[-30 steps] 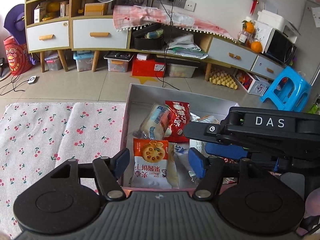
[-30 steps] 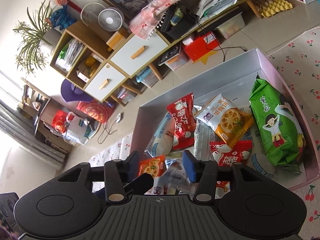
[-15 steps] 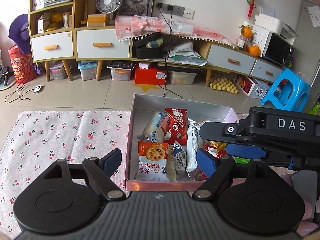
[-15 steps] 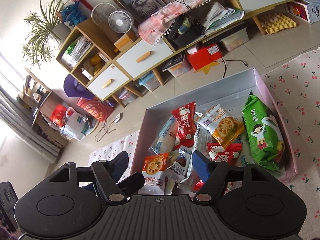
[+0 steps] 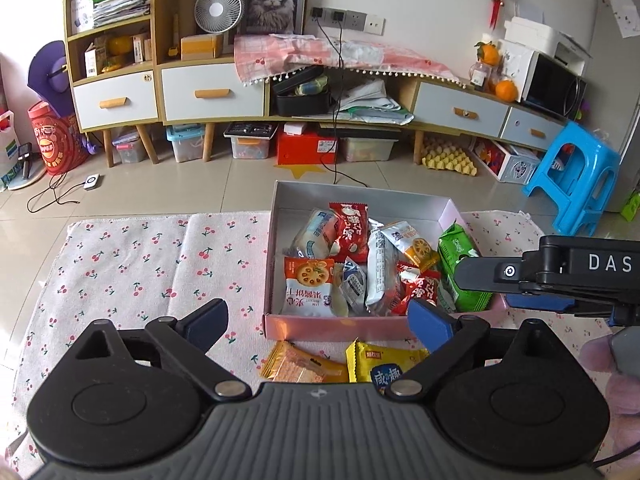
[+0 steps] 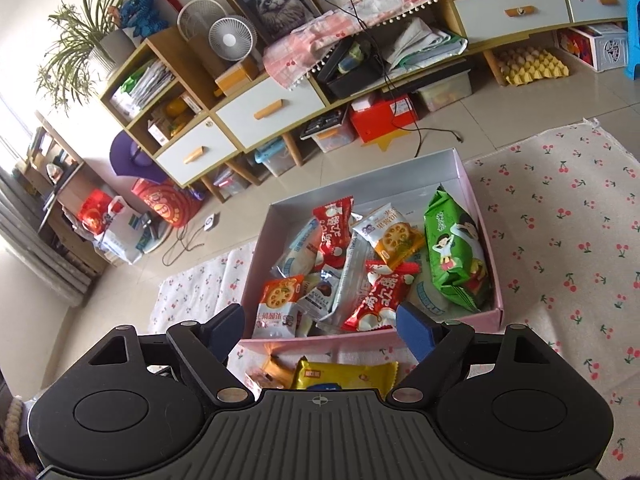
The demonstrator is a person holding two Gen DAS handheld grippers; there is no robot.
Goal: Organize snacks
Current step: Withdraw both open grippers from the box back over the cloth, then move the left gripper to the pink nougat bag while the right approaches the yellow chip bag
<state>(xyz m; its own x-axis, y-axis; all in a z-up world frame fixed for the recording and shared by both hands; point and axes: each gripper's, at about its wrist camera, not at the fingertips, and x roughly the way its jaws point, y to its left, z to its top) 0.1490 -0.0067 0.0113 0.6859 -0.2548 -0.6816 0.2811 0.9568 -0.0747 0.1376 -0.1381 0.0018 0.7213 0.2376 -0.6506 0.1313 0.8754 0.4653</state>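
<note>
A pink box on a cherry-print cloth holds several snack packets: an orange biscuit pack, red packs and a green pack. Outside the box's near wall lie an orange packet and a yellow packet. My left gripper hangs above that near wall, jaws still opening, nothing between them. My right gripper is likewise opening and empty; its body shows at the right of the left wrist view.
The cherry-print cloth spreads left and right of the box on a tiled floor. Beyond stand a low cabinet with drawers, storage bins beneath it, a blue stool and a yellow egg tray.
Both grippers have pulled back and up from the box while their jaws widened. The orange and yellow packets in front of the box have come into view.
</note>
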